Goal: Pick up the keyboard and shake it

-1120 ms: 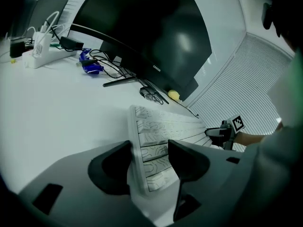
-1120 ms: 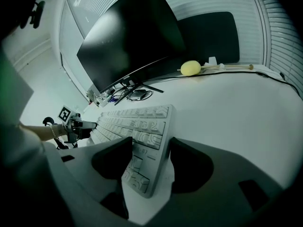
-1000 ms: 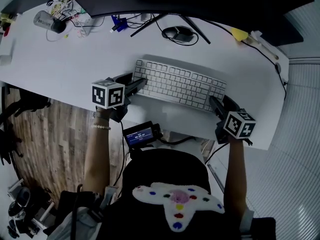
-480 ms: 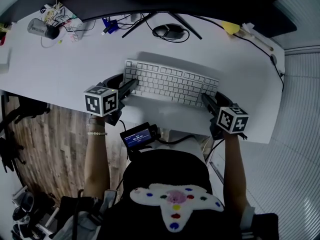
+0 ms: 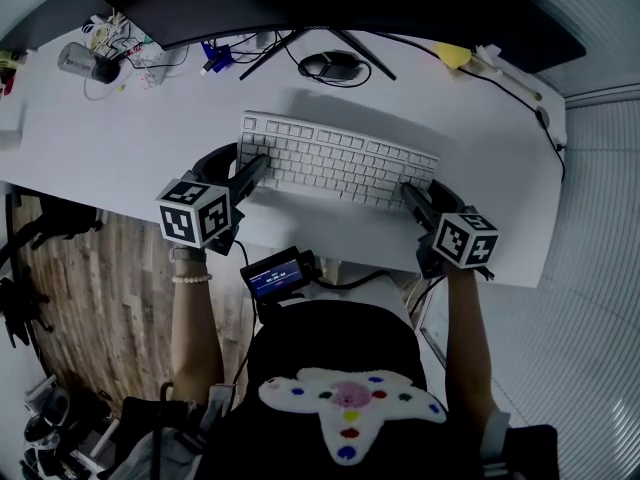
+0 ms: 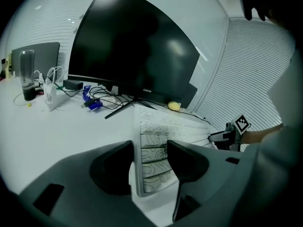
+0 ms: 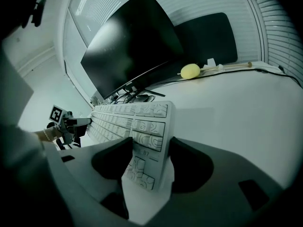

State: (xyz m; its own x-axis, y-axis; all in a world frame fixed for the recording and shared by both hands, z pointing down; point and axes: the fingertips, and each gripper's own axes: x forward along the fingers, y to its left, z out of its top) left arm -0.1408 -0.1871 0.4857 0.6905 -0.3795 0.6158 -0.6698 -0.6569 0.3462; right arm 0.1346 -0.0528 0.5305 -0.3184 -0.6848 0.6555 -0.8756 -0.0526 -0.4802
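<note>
White keyboard (image 5: 340,160) sits raised off the bench (image 5: 110,138) as we grip both ends, left tool (image 5: 257,166) clamping one, right tool (image 5: 409,193) the other.

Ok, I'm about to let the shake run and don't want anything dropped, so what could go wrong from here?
1. The left tongs and right tongs pinch only the short ends of the keyboard. A hard shake might slip one end free.
2. The mouse and monitor stand sit just behind the keyboard. A forward swing could hit them.
</note>
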